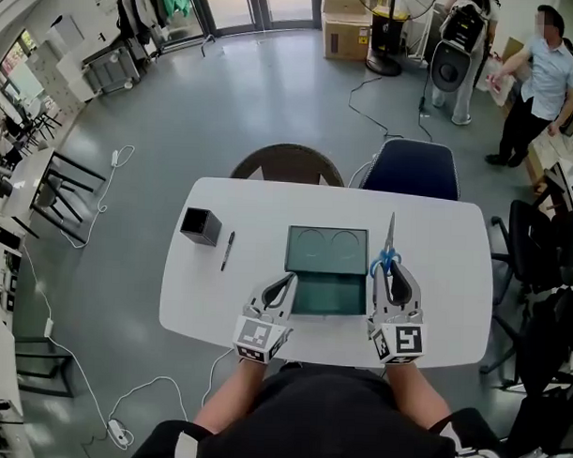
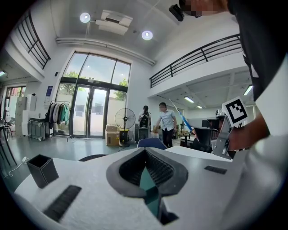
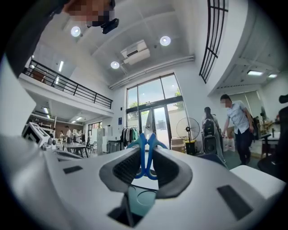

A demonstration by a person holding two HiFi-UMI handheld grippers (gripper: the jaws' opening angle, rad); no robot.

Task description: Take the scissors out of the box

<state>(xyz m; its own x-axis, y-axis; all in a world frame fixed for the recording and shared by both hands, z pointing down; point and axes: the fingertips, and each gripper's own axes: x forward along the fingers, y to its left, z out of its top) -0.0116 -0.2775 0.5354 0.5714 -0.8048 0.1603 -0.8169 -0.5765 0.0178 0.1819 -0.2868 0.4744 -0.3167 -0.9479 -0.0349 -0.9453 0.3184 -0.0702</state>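
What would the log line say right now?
right claw: grips blue-handled steel scissors, right of box, blades pointing away | left claw: at left edge of open dark green box

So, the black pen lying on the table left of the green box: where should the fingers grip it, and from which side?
Grip the pen at mid-barrel, coming straight down from above. It lies flat on the table, pointing roughly away from the person, so the fingers should close across it, one on each long side. Bare tabletop shows on both sides, up to the green box.
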